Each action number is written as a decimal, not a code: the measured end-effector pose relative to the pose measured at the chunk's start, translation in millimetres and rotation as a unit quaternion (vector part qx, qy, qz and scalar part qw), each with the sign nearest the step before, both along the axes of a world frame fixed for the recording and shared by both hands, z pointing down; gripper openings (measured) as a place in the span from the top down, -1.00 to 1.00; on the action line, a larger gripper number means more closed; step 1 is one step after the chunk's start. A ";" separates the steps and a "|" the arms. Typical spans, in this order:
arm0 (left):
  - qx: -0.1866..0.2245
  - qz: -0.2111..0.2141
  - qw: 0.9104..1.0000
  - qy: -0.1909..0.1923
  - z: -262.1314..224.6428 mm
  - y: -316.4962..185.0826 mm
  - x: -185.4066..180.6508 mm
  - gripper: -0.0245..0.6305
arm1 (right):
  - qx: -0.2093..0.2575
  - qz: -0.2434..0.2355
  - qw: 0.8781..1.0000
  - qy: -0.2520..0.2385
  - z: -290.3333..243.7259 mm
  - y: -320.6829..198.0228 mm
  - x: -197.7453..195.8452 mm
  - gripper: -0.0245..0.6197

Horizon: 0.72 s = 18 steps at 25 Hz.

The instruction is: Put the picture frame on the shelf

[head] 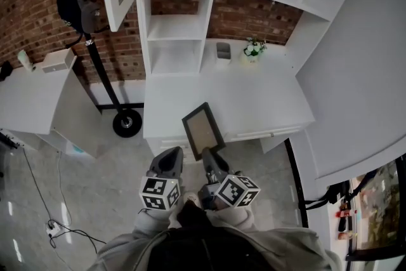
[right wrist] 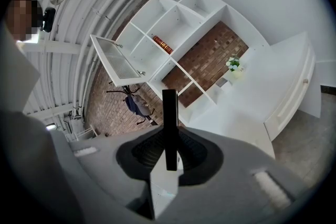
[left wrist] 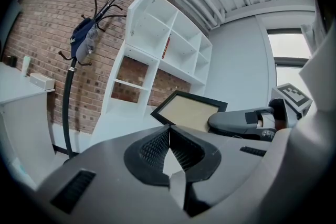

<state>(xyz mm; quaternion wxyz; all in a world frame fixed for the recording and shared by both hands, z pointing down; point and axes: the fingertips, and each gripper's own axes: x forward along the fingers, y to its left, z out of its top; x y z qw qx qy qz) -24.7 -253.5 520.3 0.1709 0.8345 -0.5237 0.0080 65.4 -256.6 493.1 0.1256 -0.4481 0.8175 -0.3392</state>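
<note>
**Operator:** Currently, what is the main hazard?

**Technician:** The right gripper (head: 208, 155) clamps the picture frame (head: 203, 125) by 1 thin edge only, so the frame could pivot or slip between the pads. Its free corner could also strike the desk (head: 266, 105) or a divider of the shelf (head: 174, 41) on entry.

**Operator:** What is the left gripper (head: 170, 160) status?

**Technician:** Its jaws are together with nothing between them. It gives no support.

**Operator:** Describe the frame.

**Technician:** It has a thin black rectangular border and a plain tan panel, with no picture discernible. It is held in the air, tilted, above the desk's near edge and well apart from the shelf.
</note>
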 end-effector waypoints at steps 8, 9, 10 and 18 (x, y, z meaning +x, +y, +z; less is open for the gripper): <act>-0.003 -0.012 1.000 -0.001 5.9 -51.4 -1.1 0.91 | -0.002 -0.009 1.000 0.000 7.0 -49.5 2.7 0.72; -0.003 -0.013 1.000 -0.002 6.6 -57.3 0.0 0.91 | -0.002 -0.010 1.000 -0.001 7.8 -55.5 3.7 0.72; -0.003 -0.013 1.000 -0.002 7.3 -63.1 1.4 0.91 | -0.003 -0.012 1.000 -0.002 8.7 -61.6 5.0 0.72; 0.006 -0.018 1.000 -0.003 9.0 -112.6 12.2 0.91 | 0.003 -0.023 1.000 -0.007 9.4 -111.4 13.7 0.72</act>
